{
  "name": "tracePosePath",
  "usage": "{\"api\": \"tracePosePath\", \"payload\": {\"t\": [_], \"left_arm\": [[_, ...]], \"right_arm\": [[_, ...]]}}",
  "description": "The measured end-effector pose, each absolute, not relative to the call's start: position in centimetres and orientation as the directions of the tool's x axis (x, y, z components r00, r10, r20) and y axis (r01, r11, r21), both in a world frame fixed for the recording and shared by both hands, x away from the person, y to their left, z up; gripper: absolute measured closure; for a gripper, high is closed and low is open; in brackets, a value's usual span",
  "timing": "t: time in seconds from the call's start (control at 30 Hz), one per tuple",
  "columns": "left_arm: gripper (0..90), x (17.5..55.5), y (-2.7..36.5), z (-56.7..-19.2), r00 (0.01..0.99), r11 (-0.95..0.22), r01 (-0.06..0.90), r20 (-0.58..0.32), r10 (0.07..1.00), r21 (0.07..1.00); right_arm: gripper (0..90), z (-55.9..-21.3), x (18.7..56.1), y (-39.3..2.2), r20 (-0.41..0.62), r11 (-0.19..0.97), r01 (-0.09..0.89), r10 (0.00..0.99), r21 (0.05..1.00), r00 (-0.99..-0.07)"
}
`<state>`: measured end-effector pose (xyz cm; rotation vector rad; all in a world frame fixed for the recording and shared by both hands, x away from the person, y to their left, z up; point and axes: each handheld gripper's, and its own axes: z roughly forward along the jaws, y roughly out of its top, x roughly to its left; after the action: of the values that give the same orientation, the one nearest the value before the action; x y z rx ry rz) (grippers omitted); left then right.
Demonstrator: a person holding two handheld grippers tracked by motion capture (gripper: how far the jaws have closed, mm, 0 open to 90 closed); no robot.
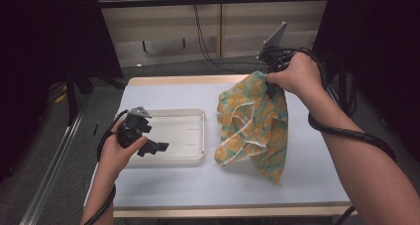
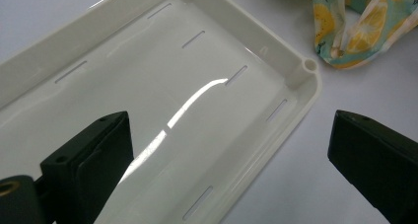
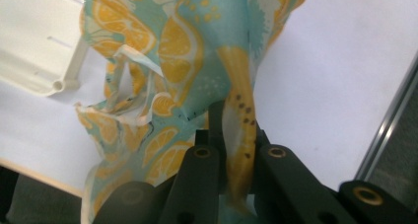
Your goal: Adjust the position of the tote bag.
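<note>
A pale, white-topped rectangular desk (image 1: 168, 183) with light wooden edging carries a shallow cream plastic tray (image 1: 193, 158) at its left; the lemon-print teal cloth's (image 1: 252, 131) lower folds rest just beside it.

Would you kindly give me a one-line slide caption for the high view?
Right gripper lifts a lemon-print cloth off the table; left gripper waits open over a white tray.
</note>
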<state>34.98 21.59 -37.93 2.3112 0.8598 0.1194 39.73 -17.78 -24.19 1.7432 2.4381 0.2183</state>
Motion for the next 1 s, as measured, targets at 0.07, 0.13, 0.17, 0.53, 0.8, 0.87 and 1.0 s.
{"api": "tracePosePath", "payload": {"t": [0.07, 0.13, 0.17, 0.53, 0.8, 0.87, 1.0], "left_arm": [[3.3, 35.1, 21.7, -37.9, 0.782, -0.573, 0.547, -0.13, 0.609, 0.61], [3.4, 35.1, 21.7, -37.9, 0.782, -0.575, 0.548, -0.13, 0.609, 0.607], [3.4, 35.0, 21.7, -37.9, 0.78, -0.573, 0.551, -0.13, 0.612, 0.607], [3.5, 35.0, 21.6, -38.0, 0.78, -0.574, 0.551, -0.13, 0.612, 0.606], [3.7, 35.1, 21.5, -38.1, 0.778, -0.577, 0.556, -0.13, 0.615, 0.598], [3.7, 35.1, 21.5, -38.1, 0.776, -0.575, 0.558, -0.13, 0.618, 0.598], [3.7, 35.0, 21.6, -38.0, 0.776, -0.575, 0.557, -0.129, 0.617, 0.599]], "right_arm": [[86.2, -24.2, 39.8, -17.7, -0.012, 0.277, 0.943, 0.96, 0.186, -0.28], [79.7, -24.1, 39.8, -17.7, 0.024, 0.203, 0.961, 0.977, 0.189, -0.211], [79.6, -24.1, 39.8, -17.8, 0.036, 0.199, 0.961, 0.977, 0.191, -0.21], [76.2, -25.2, 39.7, -18.2, 0.078, 0.12, 0.973, 0.987, 0.199, -0.138], [90.0, -25.6, 39.7, -18.5, 0.057, 0.167, 0.967, 0.982, 0.195, -0.181], [90.0, -25.7, 39.8, -18.8, 0.077, 0.167, 0.968, 0.98, 0.189, -0.184], [90.0, -25.7, 39.9, -19.1, 0.085, 0.205, 0.961, 0.971, 0.184, -0.224]]}}
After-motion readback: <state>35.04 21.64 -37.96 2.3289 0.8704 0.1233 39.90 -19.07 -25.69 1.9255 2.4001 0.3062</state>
